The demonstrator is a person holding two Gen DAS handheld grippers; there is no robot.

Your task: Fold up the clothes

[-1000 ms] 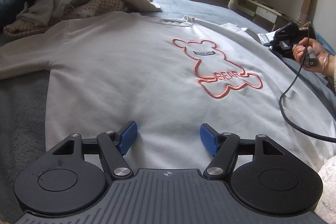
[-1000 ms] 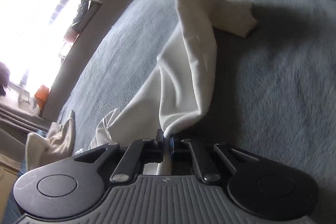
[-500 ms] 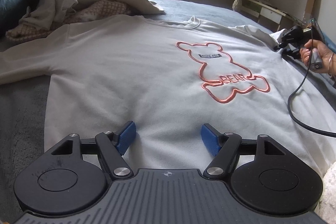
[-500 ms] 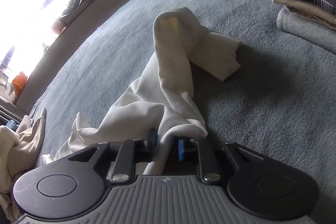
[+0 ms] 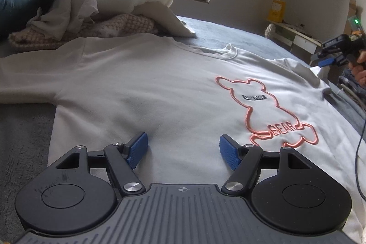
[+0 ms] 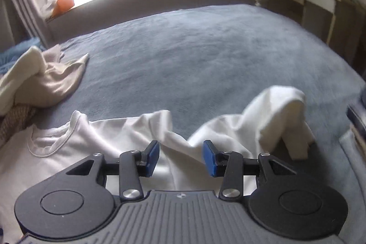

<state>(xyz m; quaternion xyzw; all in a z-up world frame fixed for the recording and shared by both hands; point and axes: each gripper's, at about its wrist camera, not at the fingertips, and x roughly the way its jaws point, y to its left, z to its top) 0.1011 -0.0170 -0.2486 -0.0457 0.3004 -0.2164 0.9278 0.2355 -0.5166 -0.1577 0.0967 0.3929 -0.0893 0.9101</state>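
Behind sweatshirt (image 5: 141,88): clothes heap (image 5: 75,22); beside sleeve (image 6: 274,120), folded stack (image 6: 356,129).

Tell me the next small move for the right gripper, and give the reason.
Probably bring the right gripper, jaws opening with nothing pinched, back down onto the bunched right sleeve and draw it flat. The bear sweatshirt lies spread, but that sleeve sits crumpled on the bed.
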